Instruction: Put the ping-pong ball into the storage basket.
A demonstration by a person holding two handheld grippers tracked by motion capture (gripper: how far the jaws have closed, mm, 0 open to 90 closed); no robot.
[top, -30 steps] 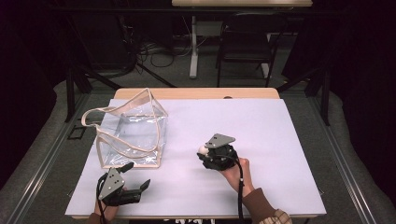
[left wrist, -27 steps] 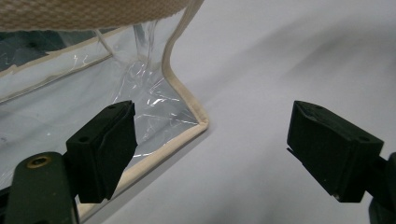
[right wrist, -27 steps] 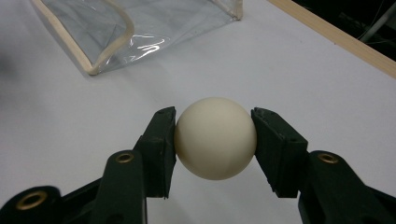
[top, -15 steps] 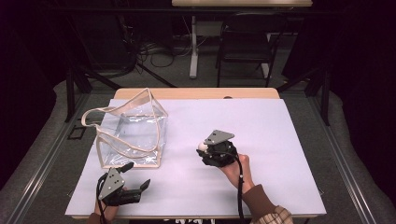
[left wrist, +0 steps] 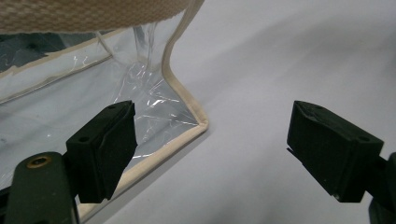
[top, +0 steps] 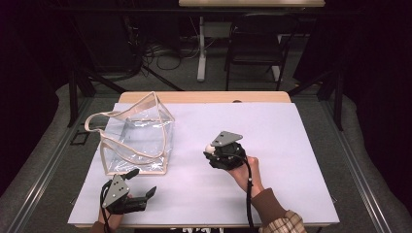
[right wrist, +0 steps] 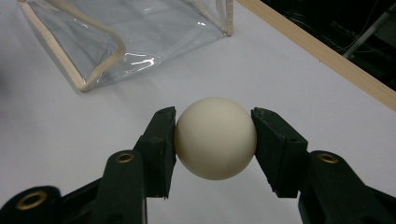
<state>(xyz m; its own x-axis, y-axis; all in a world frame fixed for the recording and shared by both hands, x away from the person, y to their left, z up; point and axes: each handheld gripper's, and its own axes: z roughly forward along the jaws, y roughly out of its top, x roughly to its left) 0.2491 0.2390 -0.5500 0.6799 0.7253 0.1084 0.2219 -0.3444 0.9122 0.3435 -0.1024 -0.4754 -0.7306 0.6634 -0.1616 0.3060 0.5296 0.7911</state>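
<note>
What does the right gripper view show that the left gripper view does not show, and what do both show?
Right gripper view: the right hand-held gripper shut on a cream ball, and the table's wooden edge. Left gripper view: the left hand-held gripper open with nothing between its jaws, and a woven beige strap. Both: the clear bag with beige trim, lying on the white table cover.

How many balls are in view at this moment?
1. A cream ball is clamped in the right gripper, beside the clear bag. None shows inside the bag.
</note>
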